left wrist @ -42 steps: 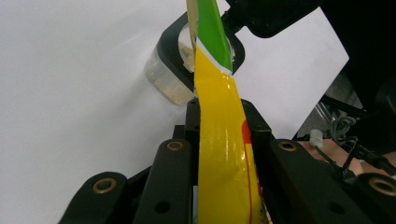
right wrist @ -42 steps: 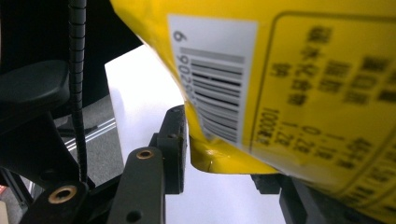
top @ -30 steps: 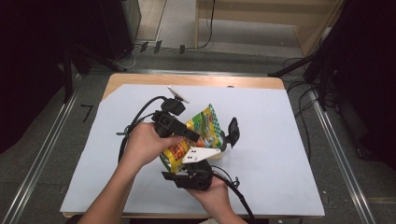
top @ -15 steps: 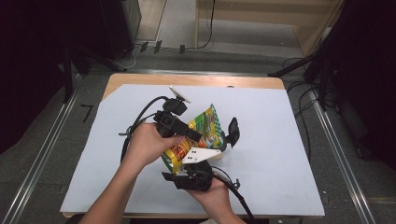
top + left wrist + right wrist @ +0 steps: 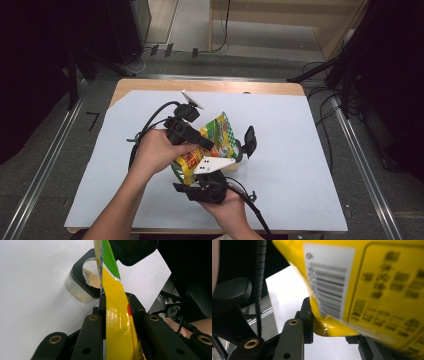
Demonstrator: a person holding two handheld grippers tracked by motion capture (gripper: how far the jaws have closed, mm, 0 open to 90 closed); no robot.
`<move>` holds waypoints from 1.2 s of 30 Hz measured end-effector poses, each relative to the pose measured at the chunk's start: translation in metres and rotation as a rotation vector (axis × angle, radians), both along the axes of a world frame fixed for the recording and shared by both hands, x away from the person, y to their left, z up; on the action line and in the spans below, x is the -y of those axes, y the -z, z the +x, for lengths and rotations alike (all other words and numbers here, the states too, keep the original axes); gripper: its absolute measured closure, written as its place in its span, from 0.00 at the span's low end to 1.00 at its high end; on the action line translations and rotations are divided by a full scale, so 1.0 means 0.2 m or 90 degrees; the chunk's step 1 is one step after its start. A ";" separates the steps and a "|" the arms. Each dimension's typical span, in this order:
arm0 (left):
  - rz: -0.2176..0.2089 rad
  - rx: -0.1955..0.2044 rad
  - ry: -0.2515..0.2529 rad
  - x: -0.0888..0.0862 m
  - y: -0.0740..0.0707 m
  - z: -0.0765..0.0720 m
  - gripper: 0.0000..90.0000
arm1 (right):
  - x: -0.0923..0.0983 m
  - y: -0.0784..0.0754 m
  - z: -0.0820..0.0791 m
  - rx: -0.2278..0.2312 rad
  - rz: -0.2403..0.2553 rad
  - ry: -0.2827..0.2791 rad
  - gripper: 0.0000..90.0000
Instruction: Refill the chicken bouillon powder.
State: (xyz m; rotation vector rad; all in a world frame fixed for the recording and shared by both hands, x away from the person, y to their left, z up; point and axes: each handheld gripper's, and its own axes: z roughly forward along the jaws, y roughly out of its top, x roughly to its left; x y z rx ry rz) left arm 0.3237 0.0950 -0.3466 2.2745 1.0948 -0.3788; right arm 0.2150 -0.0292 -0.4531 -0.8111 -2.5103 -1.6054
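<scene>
Evidently the yellow and green snack bag (image 5: 212,142) is held tilted above the middle of the desk (image 5: 310,165) so its contents can spill into the small clear jar (image 5: 83,281) beneath its mouth. That jar, black-rimmed, stands on the white desk surface and already holds a shallow heap of tan crumbs. Its black lid (image 5: 249,141) stands just beside it, toward the desk's right edge. The left gripper (image 5: 117,315) pinches the bag's flattened side, its jaws having just been closing on the foil. The right gripper (image 5: 332,335) pinches the bag's bottom corner near the barcode, its jaws likewise having just been closing, to steady and lift the low end.
</scene>
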 end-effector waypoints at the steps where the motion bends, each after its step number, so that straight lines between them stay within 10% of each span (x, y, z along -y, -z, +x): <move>1: 0.000 0.000 0.000 0.00 0.00 0.00 0.87 | 0.00 0.00 0.00 0.000 0.000 0.000 0.75; 17: 0.043 -0.018 -0.001 0.03 -0.06 0.08 0.87 | -0.01 -0.05 0.06 -0.018 0.032 -0.007 0.75; 36: 0.022 -0.002 -0.014 -0.04 -0.02 0.09 0.90 | -0.06 -0.03 0.09 -0.024 0.021 -0.019 0.76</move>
